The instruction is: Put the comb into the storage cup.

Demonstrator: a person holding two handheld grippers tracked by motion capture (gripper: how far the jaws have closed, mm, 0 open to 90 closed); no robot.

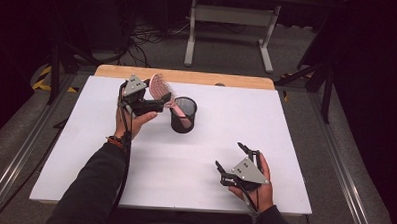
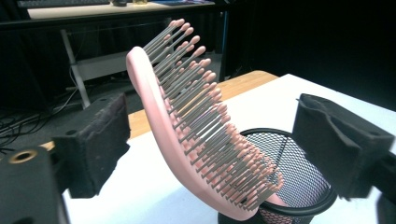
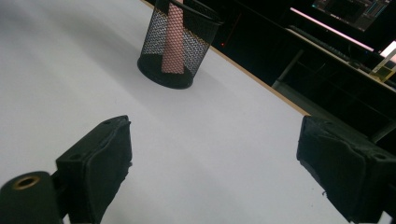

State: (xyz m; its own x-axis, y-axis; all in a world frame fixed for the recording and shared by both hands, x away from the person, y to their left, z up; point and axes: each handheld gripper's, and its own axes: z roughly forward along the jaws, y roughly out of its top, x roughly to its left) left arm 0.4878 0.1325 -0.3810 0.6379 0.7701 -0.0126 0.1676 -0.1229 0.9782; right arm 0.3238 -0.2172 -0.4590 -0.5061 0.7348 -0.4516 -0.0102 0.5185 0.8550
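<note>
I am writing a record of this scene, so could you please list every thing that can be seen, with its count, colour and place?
hairbrush: one, pink with grey bristles, handle down in the cup, head leaning out over the rim toward the left gripper
mesh cup: one, black, upright on the far left part of the board
board: one, white, covering the table top
table: one, wood edge showing at the far side
white frame: one, on the floor beyond the table
left gripper: one, black, open, jaws either side of the brush head
right gripper: one, black, open, near the board's right front
hands: two, one holding each gripper, dark sleeves
</note>
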